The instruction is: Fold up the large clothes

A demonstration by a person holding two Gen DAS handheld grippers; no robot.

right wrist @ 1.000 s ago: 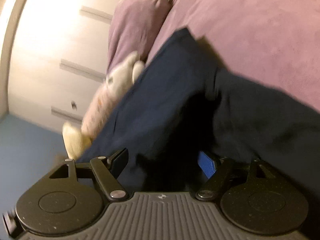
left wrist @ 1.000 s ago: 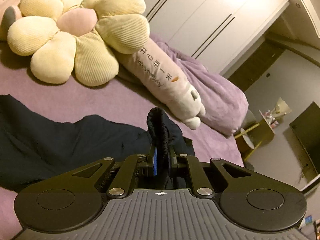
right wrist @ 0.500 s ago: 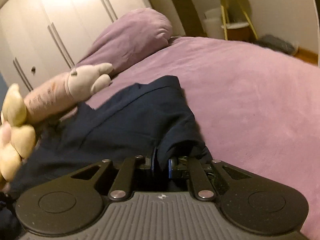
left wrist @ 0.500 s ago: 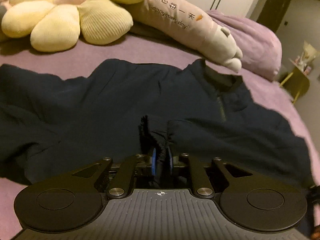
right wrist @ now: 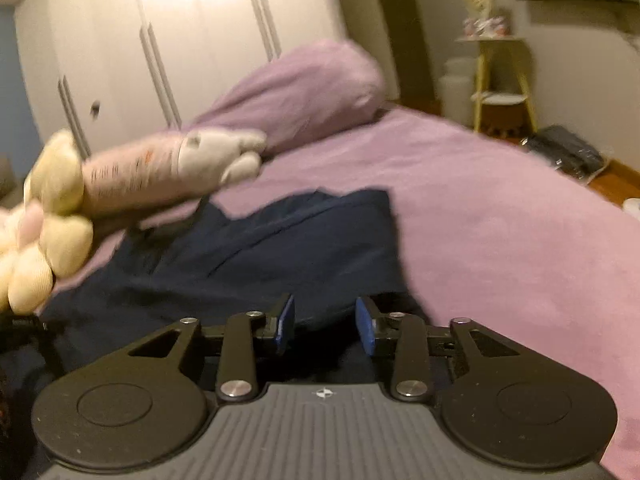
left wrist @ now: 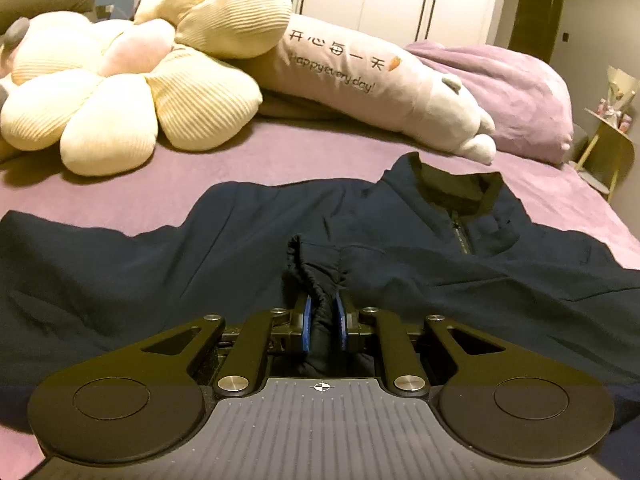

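Note:
A dark navy zip-collar jacket (left wrist: 400, 240) lies spread on the purple bed (left wrist: 248, 160), collar toward the pillows. My left gripper (left wrist: 322, 312) is shut on a gathered sleeve cuff (left wrist: 316, 268) of the jacket, held low over the jacket's body. In the right wrist view the jacket (right wrist: 280, 248) lies ahead, its edge next to bare purple sheet. My right gripper (right wrist: 325, 320) is open, its blue pads apart just above the fabric, holding nothing.
A yellow flower cushion (left wrist: 132, 92) and a long pink plush pillow (left wrist: 360, 80) lie at the bed's head, with a purple pillow (left wrist: 512, 96) to the right. White wardrobes (right wrist: 160, 40) stand behind. A yellow side table (right wrist: 500, 80) stands beyond the bed.
My right gripper has opened and let go of the jacket fabric it held. My left gripper has lowered slightly, still holding the cuff over the jacket.

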